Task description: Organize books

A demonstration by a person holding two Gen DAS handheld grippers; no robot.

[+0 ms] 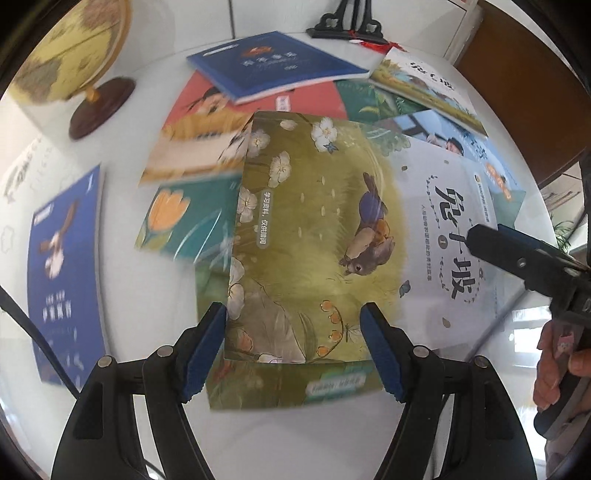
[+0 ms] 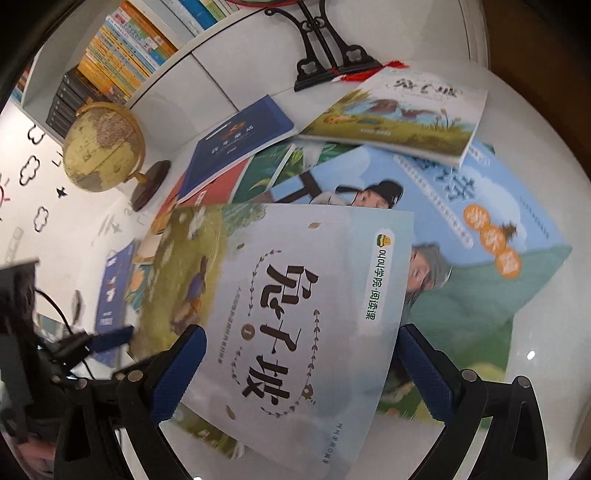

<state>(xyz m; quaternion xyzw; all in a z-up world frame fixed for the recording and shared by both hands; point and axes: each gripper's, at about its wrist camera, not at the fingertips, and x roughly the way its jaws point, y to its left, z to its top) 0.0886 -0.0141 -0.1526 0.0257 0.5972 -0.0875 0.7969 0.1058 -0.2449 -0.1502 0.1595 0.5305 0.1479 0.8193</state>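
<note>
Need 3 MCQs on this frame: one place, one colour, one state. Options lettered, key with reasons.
1. Where does the globe stand in the left wrist view?
A. far left of the table
B. on the rabbit book
C. near right edge

2. What colour is the book lying topmost near the black stand?
A. red
B. dark blue
C. white

3. How is the left gripper?
A. shut on a pen
B. out of view
C. open over the rabbit book

Key: 1 A, the globe stands at the upper left on bare tabletop; 2 B, its cover is dark blue; 3 C, both pads stand apart, the book's edge between them.
</note>
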